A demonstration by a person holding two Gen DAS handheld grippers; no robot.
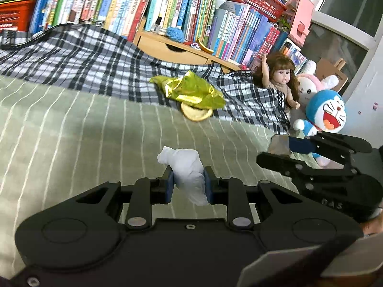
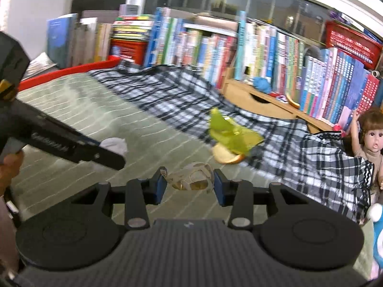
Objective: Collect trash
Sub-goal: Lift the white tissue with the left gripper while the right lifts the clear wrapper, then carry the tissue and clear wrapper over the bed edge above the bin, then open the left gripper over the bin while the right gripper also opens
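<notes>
Left gripper (image 1: 188, 183): its 2 blue pads were closed onto a crumpled white tissue (image 1: 185, 167), which bulged out above and below the pads, held over the bed.
Right gripper (image 2: 190, 185): its pads stood partly apart with a clear crumpled wrapper (image 2: 191, 179) between them; whether the pads pressed on it could not be told.
Bed cover (image 1: 71, 124): green with thin white stripes, a broad bare stretch in front of and to the left of both grippers.
Checked blanket (image 1: 83, 55): black and white, rumpled along the far side of the bed, its folds forming a raised edge.
Green wrapper (image 1: 189, 91): shiny, lying where the blanket met the striped cover, ahead of both grippers and well apart from them.
Round yellow piece (image 1: 196, 114): partly under the green wrapper, touching it.
Bed's red edge (image 2: 71, 71): visible at the far left corner in the right wrist view.
Books (image 1: 119, 2): a packed row behind the blanket, closing off the far side.
Doll (image 1: 283, 79): upright at the right end of the blanket, 1 arm raised.
Blue plush toy (image 1: 325, 110): just beside the doll, close to the right gripper's tip, crowding the right side.
</notes>
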